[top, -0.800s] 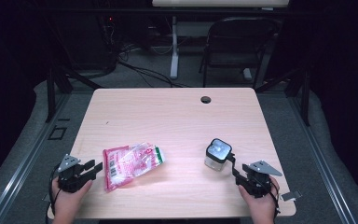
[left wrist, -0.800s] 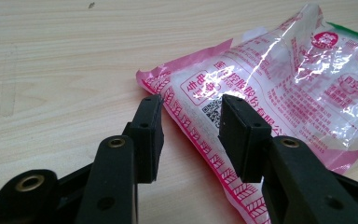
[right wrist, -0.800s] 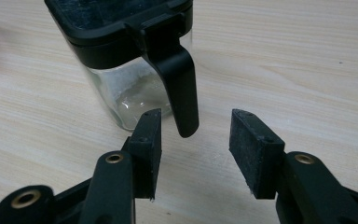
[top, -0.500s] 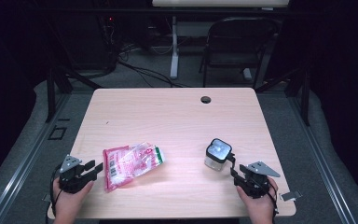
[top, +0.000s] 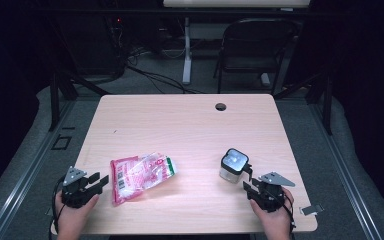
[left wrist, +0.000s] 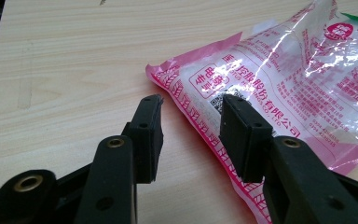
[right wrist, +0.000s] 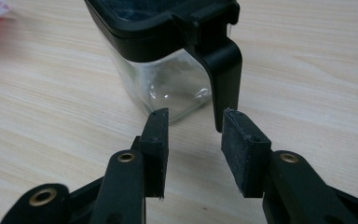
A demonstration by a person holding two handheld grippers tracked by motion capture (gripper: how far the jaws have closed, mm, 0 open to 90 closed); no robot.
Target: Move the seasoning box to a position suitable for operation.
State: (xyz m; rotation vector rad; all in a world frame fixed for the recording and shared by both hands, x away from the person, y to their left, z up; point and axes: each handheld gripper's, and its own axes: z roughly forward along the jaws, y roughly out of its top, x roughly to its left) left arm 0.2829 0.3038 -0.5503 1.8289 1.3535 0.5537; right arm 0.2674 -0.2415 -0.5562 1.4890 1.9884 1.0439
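As pink bag [top: 141, 175] lies flat, long axis runs left-right.

Table [top: 190, 120] with packet [top: 141, 174], jar [top: 232, 164]

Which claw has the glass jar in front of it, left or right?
The right claw: its open jaws point at the clear glass jar with the black lid and clip. The left claw instead faces the pink plastic packet, lying flat.

free: table middle, far half | obstacles: pink bag [top: 141, 176], glass jar [top: 232, 164]
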